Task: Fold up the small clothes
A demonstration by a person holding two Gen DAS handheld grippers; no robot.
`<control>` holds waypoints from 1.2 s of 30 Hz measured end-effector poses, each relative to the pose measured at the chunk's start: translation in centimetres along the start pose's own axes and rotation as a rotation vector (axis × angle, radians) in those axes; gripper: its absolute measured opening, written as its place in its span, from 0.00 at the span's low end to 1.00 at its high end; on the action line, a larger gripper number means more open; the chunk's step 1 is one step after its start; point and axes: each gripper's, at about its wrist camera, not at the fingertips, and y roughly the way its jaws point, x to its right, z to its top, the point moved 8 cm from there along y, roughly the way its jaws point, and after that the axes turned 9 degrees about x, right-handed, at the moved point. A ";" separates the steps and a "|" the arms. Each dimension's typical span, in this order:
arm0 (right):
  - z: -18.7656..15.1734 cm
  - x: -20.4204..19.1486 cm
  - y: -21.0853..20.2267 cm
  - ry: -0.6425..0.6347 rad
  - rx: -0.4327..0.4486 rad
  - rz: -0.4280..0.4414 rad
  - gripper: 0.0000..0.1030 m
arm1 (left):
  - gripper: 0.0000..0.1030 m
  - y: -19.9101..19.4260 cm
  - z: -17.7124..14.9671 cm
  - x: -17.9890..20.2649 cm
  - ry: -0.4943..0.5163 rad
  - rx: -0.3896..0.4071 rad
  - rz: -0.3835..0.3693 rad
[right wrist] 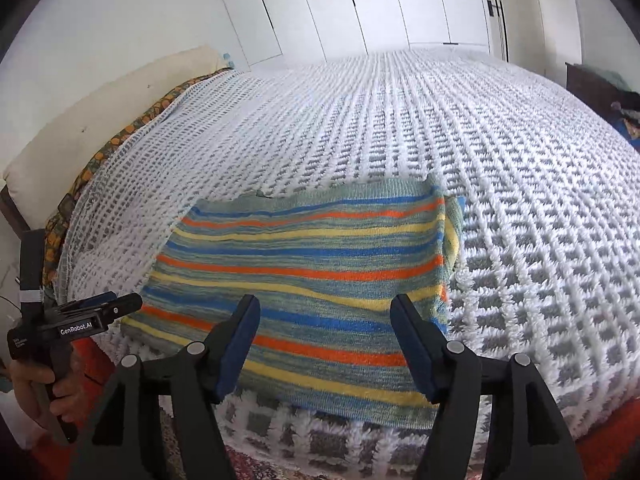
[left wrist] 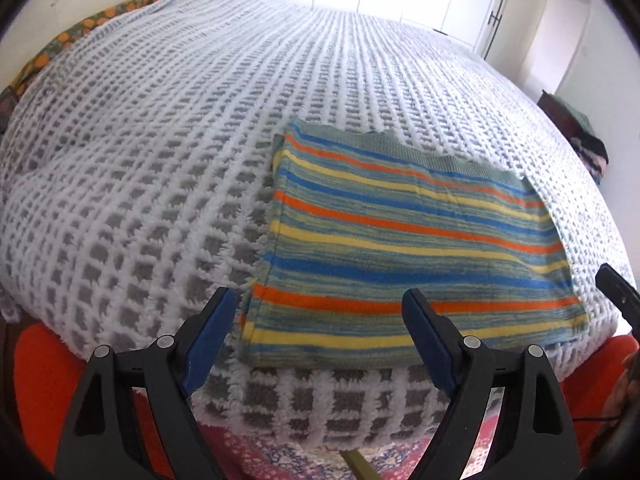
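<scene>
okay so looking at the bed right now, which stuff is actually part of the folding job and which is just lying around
Part of the job:
- striped garment, lying flat in a rectangle
- left gripper, open, empty
- right gripper, open, empty

Just there:
- white waffle blanket under the garment
- orange-print fabric along the bed's far-left edge
- cream pillow
- wardrobe doors
- dark pile at far right

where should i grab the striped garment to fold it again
Take the striped garment by its two near corners, coming from the bed's near edge. It lies flat, the near hem free, and each open hand-held gripper, left and right, hovers there.
</scene>
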 end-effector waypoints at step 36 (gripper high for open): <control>9.4 -5.5 -11.2 0.089 0.269 -0.113 0.99 | 0.97 -13.0 7.2 5.8 0.051 0.169 -0.176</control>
